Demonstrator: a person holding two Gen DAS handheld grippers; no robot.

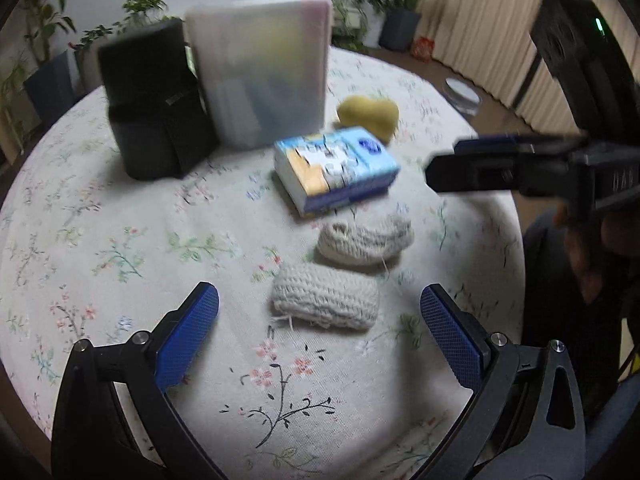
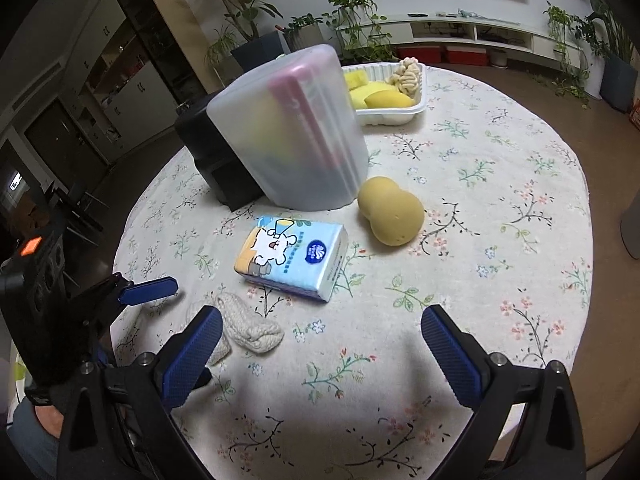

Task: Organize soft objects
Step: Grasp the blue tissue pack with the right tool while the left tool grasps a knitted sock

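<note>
Two beige knitted pieces lie on the floral tablecloth: the near one (image 1: 326, 300) sits between my open left gripper's (image 1: 320, 322) fingers, the other (image 1: 366, 240) just beyond it. One knitted piece (image 2: 250, 326) shows beside my open, empty right gripper's (image 2: 322, 344) left finger. A blue tissue pack (image 1: 336, 170) (image 2: 292, 258) lies mid-table. A yellow peanut-shaped sponge (image 1: 370, 114) (image 2: 392, 212) lies behind it. A white tray (image 2: 416, 110) at the far side holds yellow sponges and a knitted piece. The right gripper (image 1: 452, 160) hovers at the right in the left wrist view.
A frosted plastic container (image 1: 260, 72) (image 2: 296, 136) stands upright mid-table, with a black box (image 1: 152, 100) (image 2: 212, 148) beside it. Potted plants, curtains and a low shelf ring the round table (image 2: 520, 240). A round white robot vacuum (image 1: 462, 92) sits on the floor.
</note>
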